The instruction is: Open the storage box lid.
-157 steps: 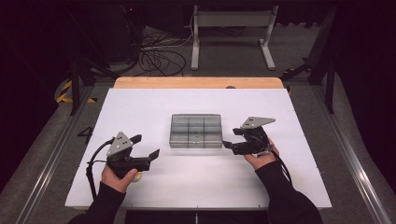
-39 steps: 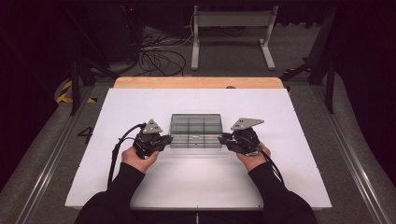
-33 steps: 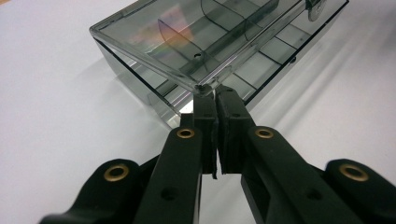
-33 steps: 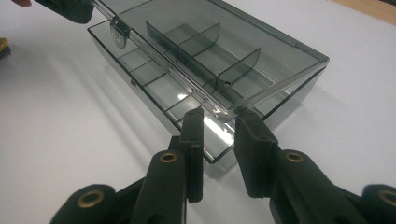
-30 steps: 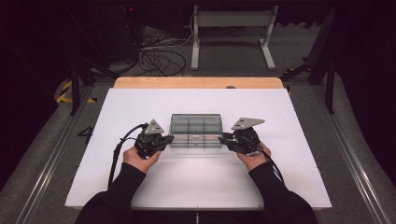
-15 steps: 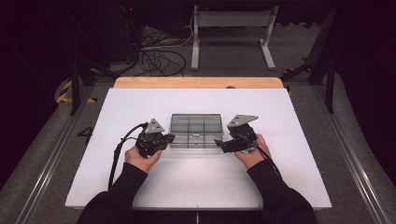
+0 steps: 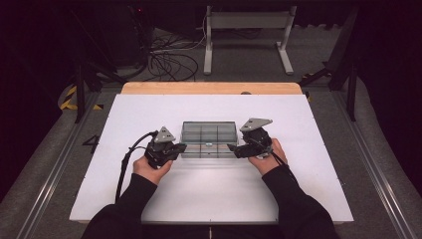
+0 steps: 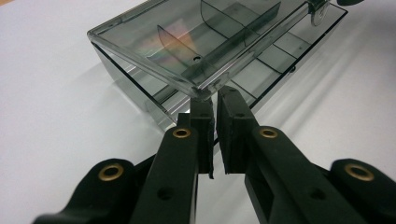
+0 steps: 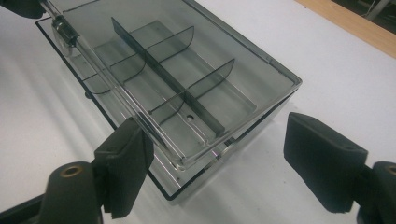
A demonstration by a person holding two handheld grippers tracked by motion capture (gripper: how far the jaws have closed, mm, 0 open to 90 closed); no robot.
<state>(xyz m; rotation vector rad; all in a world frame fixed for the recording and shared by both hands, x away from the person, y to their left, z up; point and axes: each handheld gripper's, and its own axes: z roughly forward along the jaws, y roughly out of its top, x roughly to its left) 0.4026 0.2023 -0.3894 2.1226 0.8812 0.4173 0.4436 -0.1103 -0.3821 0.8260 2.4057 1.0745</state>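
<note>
A clear smoky plastic compartment box (image 7: 208,138) with a lid lies mid-table. My left gripper (image 7: 180,147) is at its front left corner. In the left gripper view the gripper (image 8: 215,100) is shut, its pads pinching the base rim just under the lid corner of the box (image 8: 210,42). My right gripper (image 7: 233,148) is at the front right corner. Its jaws have just been opening. In the right gripper view the gripper (image 9: 217,135) stands open astride that corner of the box (image 9: 177,84), one pad beside the lid's front edge, the other well off to the side.
The box rests on a white table board (image 7: 149,109) with a wooden strip (image 7: 209,88) along its far edge. A black cable (image 7: 124,164) trails from the left gripper. Beyond the table are floor cables (image 7: 169,55) and a metal stand (image 7: 249,30).
Both grippers came in from the sides to the box's front corners. Within the last second the right gripper's jaws spread apart and that hand shifted slightly; the left stayed put.
</note>
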